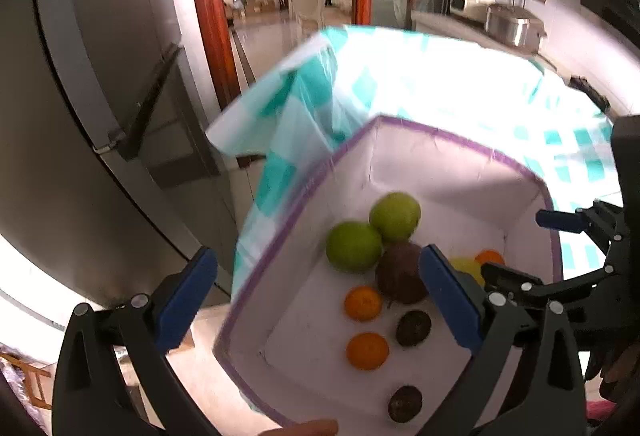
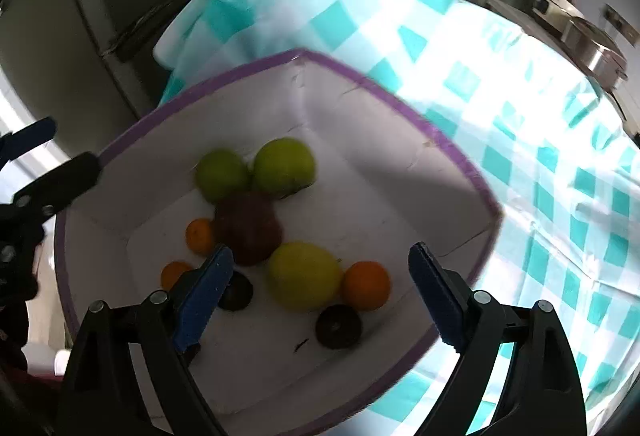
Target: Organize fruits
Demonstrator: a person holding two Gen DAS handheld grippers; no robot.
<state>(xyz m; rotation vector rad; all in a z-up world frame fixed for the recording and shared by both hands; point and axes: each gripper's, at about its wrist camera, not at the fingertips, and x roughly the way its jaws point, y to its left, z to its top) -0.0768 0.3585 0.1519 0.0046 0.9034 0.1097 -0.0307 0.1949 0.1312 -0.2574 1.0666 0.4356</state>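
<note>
Fruits lie loose on the floor of a white box (image 2: 400, 172) with purple rim, set on a checked cloth (image 2: 520, 116): two green apples (image 2: 284, 166), a dark red fruit (image 2: 248, 228), a yellow apple (image 2: 304, 276), oranges (image 2: 366, 286) and dark round fruits (image 2: 338, 326). None shows a clear long axis. Left gripper (image 1: 320, 300) and right gripper (image 2: 320, 292) hover above, jaws spread, gripping nothing.

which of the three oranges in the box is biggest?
The orange touching the yellow-green fruit, on its right in the right wrist view. The other two, left of the dark red fruit, are smaller.
</note>
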